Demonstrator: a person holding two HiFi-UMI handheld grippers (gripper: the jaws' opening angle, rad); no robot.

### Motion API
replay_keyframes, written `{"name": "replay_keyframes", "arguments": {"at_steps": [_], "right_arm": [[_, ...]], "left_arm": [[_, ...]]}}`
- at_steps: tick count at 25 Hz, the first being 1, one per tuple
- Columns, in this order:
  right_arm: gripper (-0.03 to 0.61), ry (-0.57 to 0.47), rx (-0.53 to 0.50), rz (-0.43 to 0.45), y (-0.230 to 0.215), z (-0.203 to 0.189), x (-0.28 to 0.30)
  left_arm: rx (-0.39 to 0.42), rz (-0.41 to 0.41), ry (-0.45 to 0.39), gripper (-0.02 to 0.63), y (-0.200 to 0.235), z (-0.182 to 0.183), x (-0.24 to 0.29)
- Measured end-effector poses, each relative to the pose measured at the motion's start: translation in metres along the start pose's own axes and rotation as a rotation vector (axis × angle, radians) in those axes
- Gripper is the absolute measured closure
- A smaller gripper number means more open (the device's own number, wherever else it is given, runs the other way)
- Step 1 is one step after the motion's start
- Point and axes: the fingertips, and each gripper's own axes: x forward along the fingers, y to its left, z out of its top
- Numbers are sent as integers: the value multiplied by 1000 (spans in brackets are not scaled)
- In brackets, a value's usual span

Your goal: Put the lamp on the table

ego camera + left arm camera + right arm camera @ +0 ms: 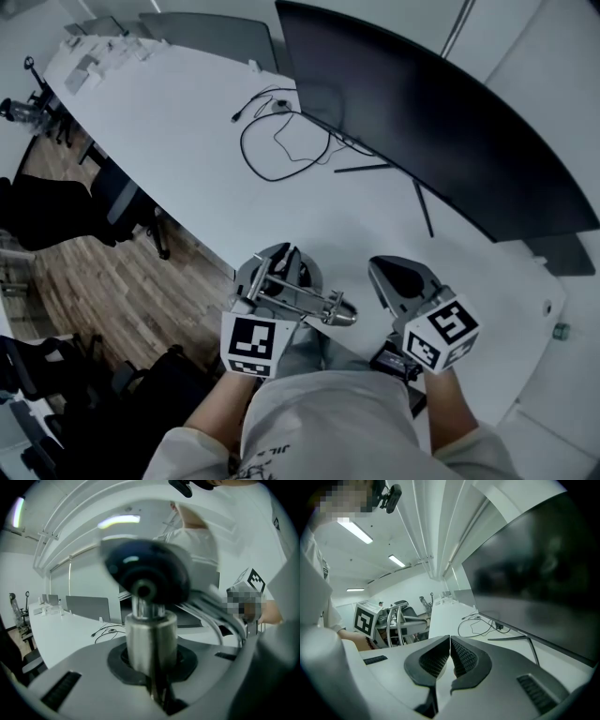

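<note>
The lamp (302, 298) is a folded chrome desk lamp with thin metal arms and a dark round head (145, 571). My left gripper (278, 270) is shut on its thick metal stem (151, 644), which stands upright between the jaws, and holds it over the near edge of the white table (187, 131). In the right gripper view the lamp's chrome arms (396, 625) show beside the left gripper's marker cube (364, 618). My right gripper (396, 277) hovers just to the right of the lamp, its ribbed pads (461, 657) shut together with nothing between them.
A large dark curved monitor (441, 122) on a thin-legged stand fills the table's right side. A looped black cable (281, 145) lies in front of it. Office chairs (122, 197) stand on the wooden floor at the left. Small items sit at the table's far end (103, 52).
</note>
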Motion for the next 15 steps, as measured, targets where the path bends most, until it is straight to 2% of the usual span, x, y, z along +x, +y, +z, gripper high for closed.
{"name": "replay_keyframes", "arguments": {"at_steps": [15], "right_arm": [[546,24,40,-55,-27,-14,24]], "left_arm": [[-7,-4,-2,577,27,-20,46]]}}
